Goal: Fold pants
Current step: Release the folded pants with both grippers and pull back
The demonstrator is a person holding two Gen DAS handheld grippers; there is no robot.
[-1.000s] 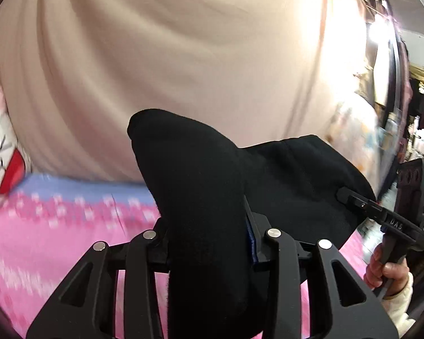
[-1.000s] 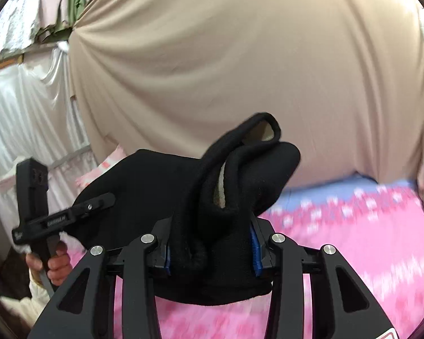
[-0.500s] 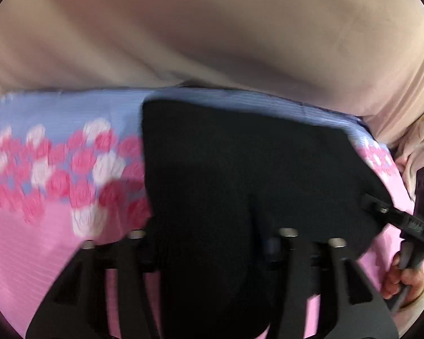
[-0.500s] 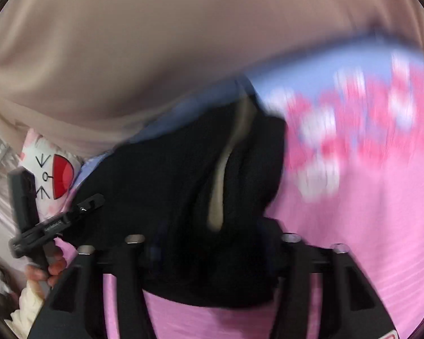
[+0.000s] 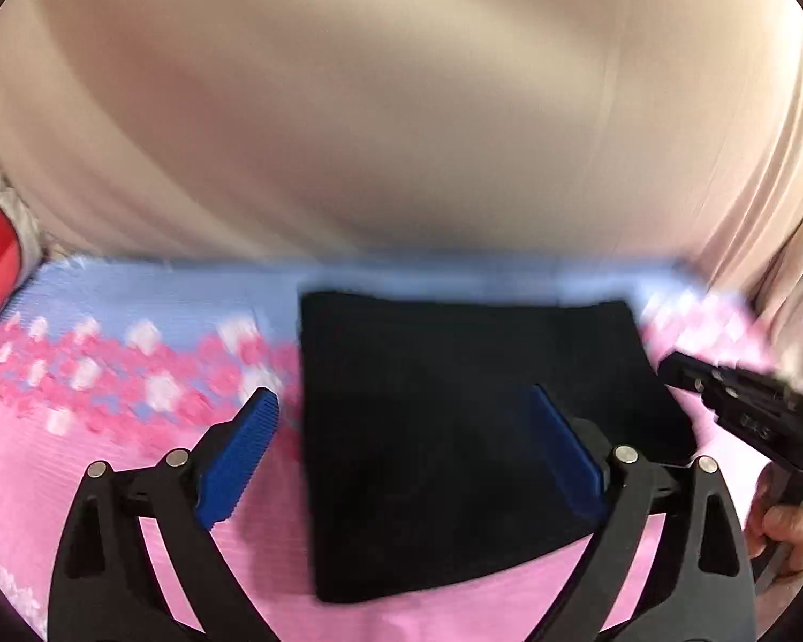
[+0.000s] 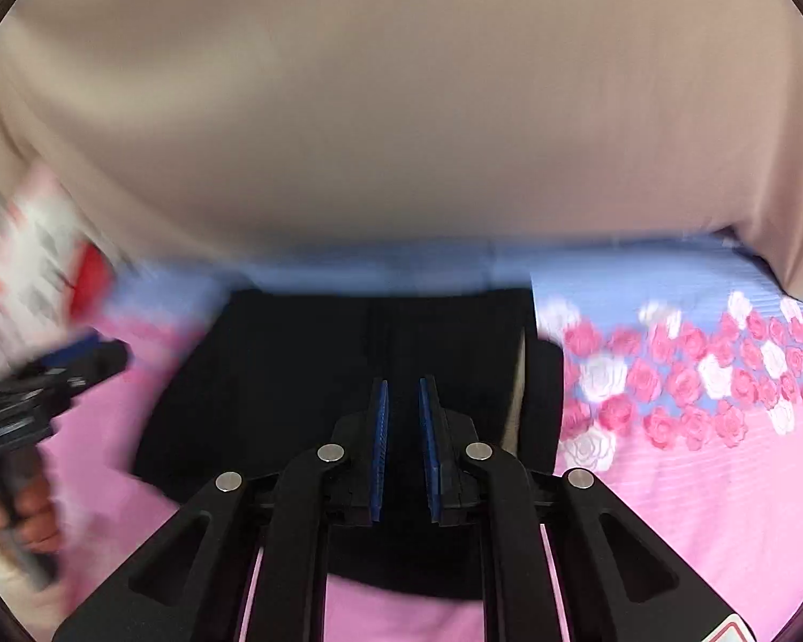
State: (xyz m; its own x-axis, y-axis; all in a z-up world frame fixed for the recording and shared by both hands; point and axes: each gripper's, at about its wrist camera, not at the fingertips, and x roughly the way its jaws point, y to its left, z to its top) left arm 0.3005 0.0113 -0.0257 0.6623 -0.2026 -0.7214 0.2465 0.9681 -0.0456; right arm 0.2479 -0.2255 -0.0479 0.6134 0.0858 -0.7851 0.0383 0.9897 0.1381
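Left wrist view: the left gripper (image 5: 401,428) is opening, its blue pads wide apart and gripping nothing; the black pants (image 5: 455,428), held aloft a second ago, now lie folded on the pink floral bedsheet (image 5: 107,481) below a beige curtain (image 5: 401,107). The right gripper (image 5: 744,406) shows at the frame edge.

Right wrist view: the right gripper (image 6: 401,417) is shut, nothing apparently (motion blur) between its pads, above the pants (image 6: 294,374). Both releases suggest this fold is laid; smoothing or another fold may follow.
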